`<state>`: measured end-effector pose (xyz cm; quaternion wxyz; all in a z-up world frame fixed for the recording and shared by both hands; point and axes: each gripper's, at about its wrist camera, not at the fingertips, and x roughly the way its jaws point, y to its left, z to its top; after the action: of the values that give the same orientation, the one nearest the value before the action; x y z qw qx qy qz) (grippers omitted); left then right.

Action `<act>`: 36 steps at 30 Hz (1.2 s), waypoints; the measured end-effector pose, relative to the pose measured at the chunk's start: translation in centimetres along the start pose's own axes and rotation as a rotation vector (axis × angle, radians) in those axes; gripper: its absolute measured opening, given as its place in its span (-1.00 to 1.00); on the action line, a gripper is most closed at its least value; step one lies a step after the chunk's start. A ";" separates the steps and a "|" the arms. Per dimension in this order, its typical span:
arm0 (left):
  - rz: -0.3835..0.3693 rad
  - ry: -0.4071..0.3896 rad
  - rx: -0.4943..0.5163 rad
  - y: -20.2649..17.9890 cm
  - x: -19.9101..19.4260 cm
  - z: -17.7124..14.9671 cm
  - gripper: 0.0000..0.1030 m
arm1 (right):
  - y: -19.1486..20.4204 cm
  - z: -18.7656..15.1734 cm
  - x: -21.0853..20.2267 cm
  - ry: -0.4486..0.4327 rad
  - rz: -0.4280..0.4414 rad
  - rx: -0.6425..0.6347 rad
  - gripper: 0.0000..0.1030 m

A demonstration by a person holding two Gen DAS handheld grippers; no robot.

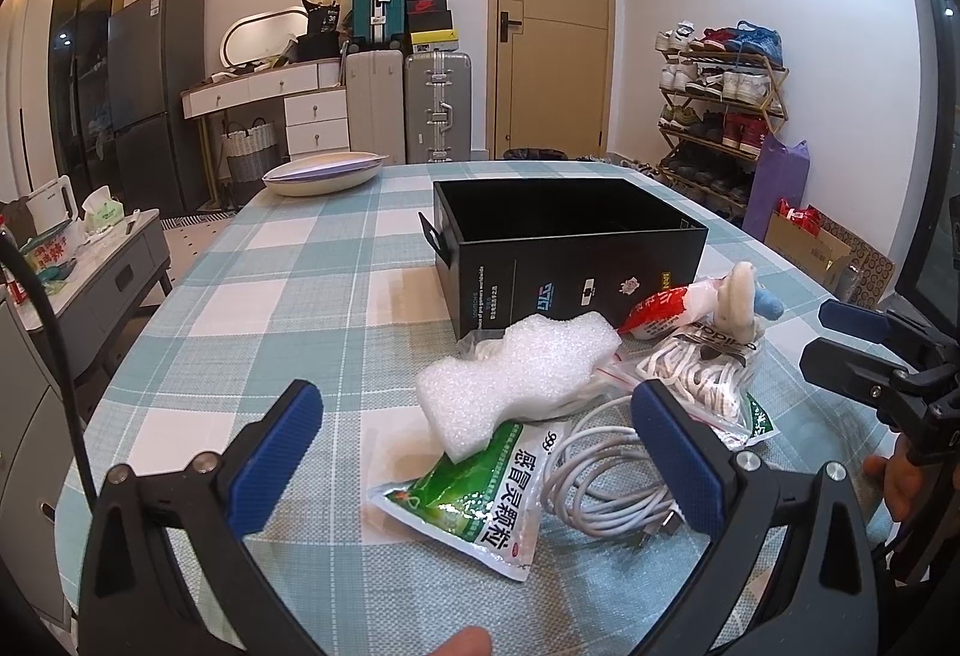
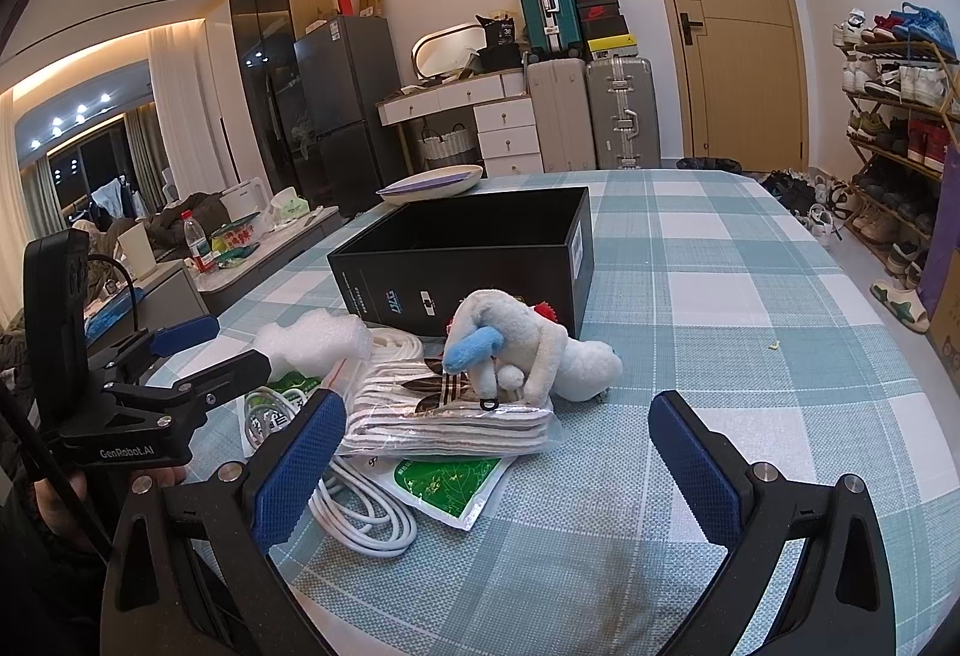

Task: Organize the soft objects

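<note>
Both pairs of fingers are released and carry nothing: your left gripper [image 1: 477, 434] hovers low in its own frame over the green medicine sachet [image 1: 474, 500] and the coiled white cable [image 1: 606, 482], and your right gripper [image 2: 489, 452] stands spread wide at the bottom of its frame, facing the pile. The soft things lie heaped just in front of the open black box [image 2: 474, 254], which looks empty from here: the white foam piece [image 1: 522, 368] resting on the sachet, the bagged white socks [image 2: 450, 410], and the white plush toy [image 2: 528, 350] lying on top of the socks, near the centre of the right view. By my judgement nothing has gone into the box yet, so take the top item first. Bring your right gripper forward and slightly left so the plush body sits between the fingers, then close on its thick middle, not on the blue ear or the small hanging loop, which would let it swing. Lift straight up so the sock bag beneath does not drag along; its plastic looks slippery. Keep your left gripper back from the pile meanwhile, since the two tools are near each other at the frame edges. The bench wears a pale green and white checked cloth that could bunch if you scrape it. A shallow dish [image 1: 324, 173] sits at its far end, upper left. Beyond are suitcases [image 1: 408, 107], a closed door [image 1: 552, 20] and a shoe rack [image 1: 720, 98] at right.
</note>
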<state>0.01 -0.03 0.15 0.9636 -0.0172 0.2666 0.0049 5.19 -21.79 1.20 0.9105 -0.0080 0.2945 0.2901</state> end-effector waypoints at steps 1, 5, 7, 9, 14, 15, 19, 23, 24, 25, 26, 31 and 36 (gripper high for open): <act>-0.001 0.000 0.001 0.0 0.0 0.0 1.00 | 0.0 0.0 0.0 -0.001 0.001 0.000 0.99; -0.002 0.000 0.000 0.1 0.0 -0.1 1.00 | 0.0 0.0 0.0 -0.001 0.001 0.000 0.99; -0.001 0.000 0.001 0.1 0.0 0.0 1.00 | 0.0 0.0 0.0 0.000 0.002 0.001 0.99; -0.002 0.000 0.001 0.1 0.0 0.0 1.00 | 0.0 0.0 0.0 -0.001 0.001 0.001 0.99; -0.001 0.001 -0.001 0.1 0.0 0.0 1.00 | 0.0 0.0 0.0 -0.001 0.001 0.001 0.99; -0.001 0.001 0.000 0.1 0.0 -0.1 1.00 | 0.0 0.0 0.0 -0.001 0.001 0.001 0.99; -0.002 0.001 -0.001 0.1 0.0 0.0 1.00 | 0.0 0.0 0.0 -0.001 0.001 0.001 0.99; -0.002 0.001 0.000 0.1 0.0 0.0 1.00 | 0.0 0.0 -0.1 -0.001 0.002 0.000 0.99; -0.001 0.001 0.001 0.1 0.0 0.0 1.00 | -0.1 0.0 0.0 -0.001 0.001 0.000 0.99; 0.000 0.002 0.002 0.1 0.0 -0.1 1.00 | 0.0 0.0 -0.1 -0.001 0.001 0.001 0.99; 0.000 0.003 0.002 0.2 0.1 0.0 1.00 | -0.1 0.0 0.0 -0.001 0.000 0.001 0.99; 0.001 0.004 0.012 0.2 0.0 0.0 1.00 | 0.0 0.1 -0.2 -0.002 -0.001 0.001 0.99; -0.009 -0.001 0.009 0.2 -0.1 0.3 1.00 | -0.3 0.5 -0.5 -0.008 -0.012 -0.001 0.99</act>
<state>0.04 0.20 0.50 0.9638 -0.0139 0.2662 -0.0006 5.25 -22.24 1.81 0.9135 -0.0092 0.2904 0.2847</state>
